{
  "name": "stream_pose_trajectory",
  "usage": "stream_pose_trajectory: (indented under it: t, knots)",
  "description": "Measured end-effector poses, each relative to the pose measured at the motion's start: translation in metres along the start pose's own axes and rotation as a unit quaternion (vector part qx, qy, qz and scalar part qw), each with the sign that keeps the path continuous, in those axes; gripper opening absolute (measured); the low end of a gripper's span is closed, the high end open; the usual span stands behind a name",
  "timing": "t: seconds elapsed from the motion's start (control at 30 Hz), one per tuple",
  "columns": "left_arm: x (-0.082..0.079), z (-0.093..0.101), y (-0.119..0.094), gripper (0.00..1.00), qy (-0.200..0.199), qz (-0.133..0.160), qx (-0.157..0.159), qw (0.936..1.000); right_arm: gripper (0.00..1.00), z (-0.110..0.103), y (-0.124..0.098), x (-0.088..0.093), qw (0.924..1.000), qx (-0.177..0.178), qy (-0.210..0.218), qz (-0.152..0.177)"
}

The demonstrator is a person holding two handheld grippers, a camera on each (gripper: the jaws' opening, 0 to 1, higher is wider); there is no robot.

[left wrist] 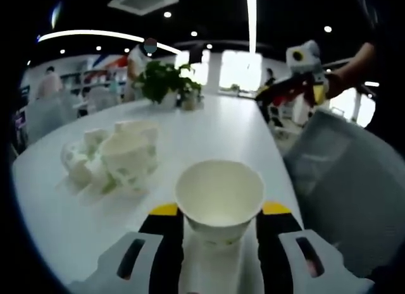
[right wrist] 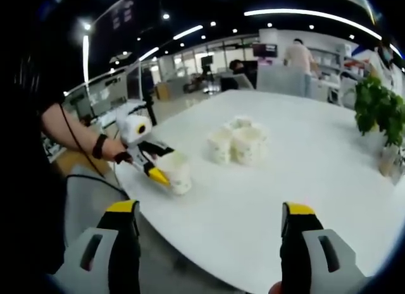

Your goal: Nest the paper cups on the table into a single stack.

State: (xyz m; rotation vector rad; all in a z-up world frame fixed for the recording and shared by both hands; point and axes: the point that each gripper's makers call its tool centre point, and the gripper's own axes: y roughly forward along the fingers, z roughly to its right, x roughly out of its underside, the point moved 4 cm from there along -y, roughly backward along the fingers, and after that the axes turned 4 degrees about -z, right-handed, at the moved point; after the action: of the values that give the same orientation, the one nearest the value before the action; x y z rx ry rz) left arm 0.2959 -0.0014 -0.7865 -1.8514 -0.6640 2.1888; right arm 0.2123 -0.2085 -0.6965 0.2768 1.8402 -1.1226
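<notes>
A white paper cup with a pale green print stands upright between the jaws of my left gripper, which is shut on it. From the right gripper view, the same cup is held over the table's near edge by the left gripper. Several more cups sit clustered on the white table, left of the held cup; the cluster lies mid-table in the right gripper view. My right gripper is open, its jaws wide apart with nothing between them. It appears far right as the other gripper.
A potted green plant stands at the table's far end, seen also at the right edge as the plant. A grey chair is tucked beside the table. People stand in the background by shelves.
</notes>
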Motion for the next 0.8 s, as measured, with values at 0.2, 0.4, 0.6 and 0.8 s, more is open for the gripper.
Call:
stream_pose_trajectory:
  t: [0.2,0.4,0.6,0.8]
  knots:
    - [-0.0014,-0.0012,0.0000,0.48,-0.003,0.000,-0.002,1.0000,0.90,0.0005,-0.0002,-0.0006,1.0000,0.000,0.000,0.001]
    - [-0.0034,-0.0049,-0.0003,0.53,-0.011,-0.001,-0.008,0.9999,0.90,0.0004,-0.0007,0.0009,1.0000,-0.001,0.001,-0.001]
    - [-0.0049,-0.0048,-0.0005,0.59,-0.016,0.001,-0.009,0.9998,0.90,0.0003,0.0002,-0.0002,1.0000,-0.003,0.000,0.000]
    - [-0.0034,-0.0025,-0.0014,0.61,-0.016,-0.001,-0.006,0.9998,0.90,-0.0006,0.0023,-0.0029,1.0000,-0.005,-0.002,0.002]
